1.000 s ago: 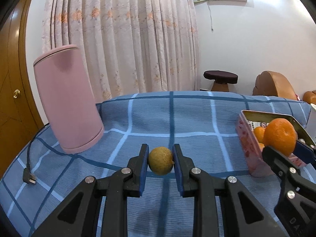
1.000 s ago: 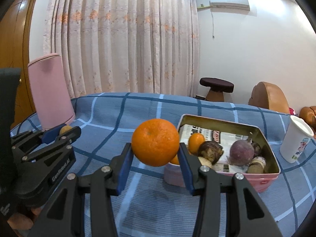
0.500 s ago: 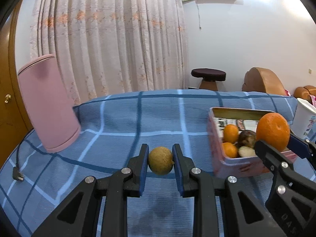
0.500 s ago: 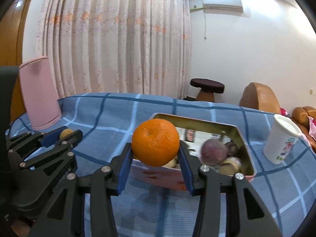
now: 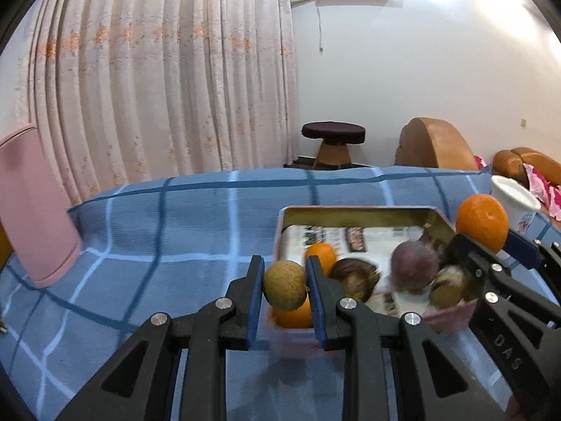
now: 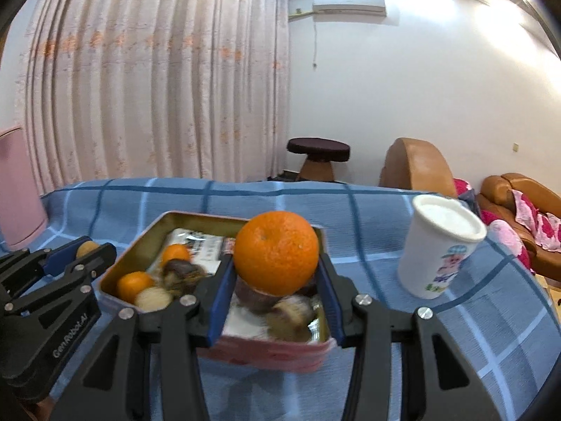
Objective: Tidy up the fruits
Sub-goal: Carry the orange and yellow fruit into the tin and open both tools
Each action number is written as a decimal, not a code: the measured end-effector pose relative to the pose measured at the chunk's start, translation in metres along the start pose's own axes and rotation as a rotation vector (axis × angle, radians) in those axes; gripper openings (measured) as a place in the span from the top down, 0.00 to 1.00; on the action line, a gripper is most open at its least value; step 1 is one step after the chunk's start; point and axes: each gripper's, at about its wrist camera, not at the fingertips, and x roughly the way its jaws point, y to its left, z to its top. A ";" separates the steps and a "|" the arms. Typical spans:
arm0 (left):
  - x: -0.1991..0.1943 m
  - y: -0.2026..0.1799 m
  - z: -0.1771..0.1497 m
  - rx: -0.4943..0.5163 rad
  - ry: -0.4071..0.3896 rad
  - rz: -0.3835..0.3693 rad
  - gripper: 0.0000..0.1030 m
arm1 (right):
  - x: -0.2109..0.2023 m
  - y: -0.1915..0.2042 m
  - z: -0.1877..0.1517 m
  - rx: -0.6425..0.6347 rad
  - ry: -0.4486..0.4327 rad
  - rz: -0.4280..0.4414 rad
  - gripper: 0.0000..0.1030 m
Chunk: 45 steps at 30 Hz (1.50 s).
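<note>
- Left gripper (image 5: pixel 284 289): jaws narrow, pads clamped on a small brown-green fruit (image 5: pixel 284 285); the fruit hangs over the near-left corner of the tin (image 5: pixel 357 210), just above a small orange (image 5: pixel 292 314) lying inside
- Right gripper (image 6: pixel 277 273): jaws set wider, clamped on a large orange (image 6: pixel 276 253); in the right wrist view this orange sits over the near-right part of the tin (image 6: pixel 140 242), above a dark purple fruit (image 6: pixel 253 297)
- Key relation: both held fruits lie directly between their own jaws and above the tin's open top, so the coming move is judged to be a short descent and release, not a further carry; neither fruit has a marked long axis, both being roughly round
- Nearness: the left gripper stands at the tin's left end, the right at its right end; in the left wrist view the right gripper's orange (image 5: pixel 482 222) shows past the tin's far-right corner
- Tin contents: printed paper lining, two small oranges, a dark brown fruit (image 5: pixel 354 273), a purple fruit (image 5: pixel 413 266) and a few pale or brownish pieces, blurred and not identifiable
- Free room: judged tight on the right, where fruit lies beneath the large orange; more lining shows bare toward the far side
- Surroundings: white cup (image 6: pixel 440 249) just right of the tin, apart from it; pink cylinder (image 5: pixel 33 210) well to the left; all on a blue checked cloth (image 5: pixel 175 231)
</note>
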 end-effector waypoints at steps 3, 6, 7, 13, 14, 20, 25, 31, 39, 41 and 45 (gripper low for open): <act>0.009 -0.014 0.005 0.010 0.001 -0.014 0.74 | 0.007 -0.011 0.004 0.009 -0.001 -0.025 0.53; 0.019 -0.024 0.007 0.008 0.011 -0.037 0.74 | 0.017 -0.020 0.008 0.014 0.006 -0.032 0.53; 0.022 -0.026 0.009 0.007 0.014 -0.040 0.74 | 0.020 -0.021 0.009 0.014 0.011 -0.030 0.53; 0.042 -0.035 0.020 -0.015 0.031 -0.066 0.74 | 0.036 -0.027 0.016 0.007 0.026 -0.040 0.53; 0.047 -0.038 0.022 -0.007 0.035 -0.068 0.74 | 0.039 -0.029 0.016 0.008 0.032 -0.038 0.53; 0.065 -0.037 0.027 -0.011 0.077 -0.082 0.74 | 0.056 -0.036 0.019 0.018 0.083 0.010 0.53; 0.075 -0.042 0.029 0.005 0.116 -0.105 0.74 | 0.068 -0.037 0.021 0.024 0.119 0.074 0.53; 0.082 -0.034 0.027 -0.037 0.154 -0.120 0.75 | 0.082 -0.034 0.019 0.027 0.176 0.189 0.51; 0.076 -0.031 0.025 -0.041 0.138 -0.093 0.74 | 0.083 -0.040 0.016 0.057 0.188 0.312 0.51; 0.074 -0.030 0.025 -0.042 0.128 -0.086 0.74 | 0.080 -0.041 0.015 0.059 0.175 0.329 0.47; 0.065 -0.023 0.026 -0.093 0.106 -0.083 0.44 | 0.071 -0.049 0.018 0.109 0.121 0.363 0.39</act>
